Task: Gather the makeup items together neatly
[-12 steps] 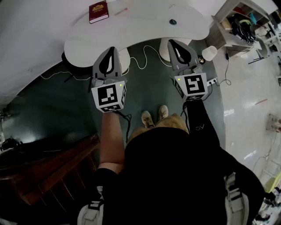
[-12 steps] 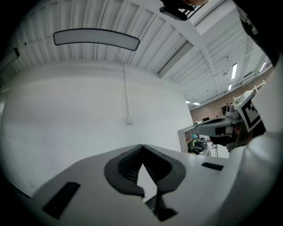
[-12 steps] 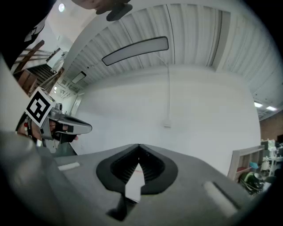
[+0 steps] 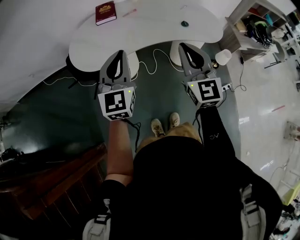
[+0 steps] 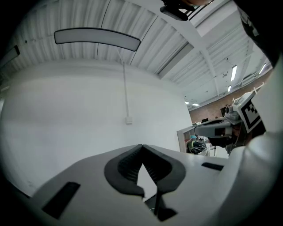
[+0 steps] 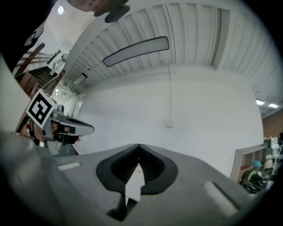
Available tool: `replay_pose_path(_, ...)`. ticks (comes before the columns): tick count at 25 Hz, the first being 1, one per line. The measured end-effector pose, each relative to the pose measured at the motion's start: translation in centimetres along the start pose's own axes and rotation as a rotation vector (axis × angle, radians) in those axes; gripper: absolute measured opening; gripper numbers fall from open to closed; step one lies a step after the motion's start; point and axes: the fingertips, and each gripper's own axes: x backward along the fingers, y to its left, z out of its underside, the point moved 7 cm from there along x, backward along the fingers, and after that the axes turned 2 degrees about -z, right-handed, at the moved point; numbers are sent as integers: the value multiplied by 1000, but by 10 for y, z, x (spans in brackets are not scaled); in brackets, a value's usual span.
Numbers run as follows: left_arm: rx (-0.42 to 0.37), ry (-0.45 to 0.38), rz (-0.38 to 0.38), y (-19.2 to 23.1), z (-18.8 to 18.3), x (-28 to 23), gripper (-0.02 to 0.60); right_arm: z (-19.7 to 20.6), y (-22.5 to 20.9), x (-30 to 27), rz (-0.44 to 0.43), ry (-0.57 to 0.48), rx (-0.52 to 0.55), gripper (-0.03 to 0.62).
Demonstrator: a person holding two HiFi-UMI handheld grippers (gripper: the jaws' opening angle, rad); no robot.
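A white, curved table (image 4: 150, 33) stands ahead of me. On it lie a dark red book (image 4: 105, 12), a thin pink stick (image 4: 130, 12) and a small dark round item (image 4: 184, 23). My left gripper (image 4: 118, 52) is held level before the table's near edge, jaws shut with nothing between them. My right gripper (image 4: 183, 45) hovers beside it at the right, also shut and empty. In the left gripper view the left gripper (image 5: 142, 145) faces a white wall, as does the right gripper (image 6: 139, 145) in the right gripper view; neither view shows the table top.
A white cable (image 4: 154, 65) runs across the dark green floor under the table, with a power strip (image 4: 226, 86) at the right. A white cup-shaped object (image 4: 224, 56) stands near a cluttered shelf (image 4: 253, 23). Dark wooden furniture (image 4: 56, 178) lies at the lower left.
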Motion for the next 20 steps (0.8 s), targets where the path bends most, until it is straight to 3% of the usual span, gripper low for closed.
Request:
replay_pose_path(10,10,8,31,3,7,-18,8,3,-1,-5,-32,-2,12,5)
replay_pose_path(20,-24,28,-7,9,15,-91,8,18,-56,-71,-57,-51,-45,5)
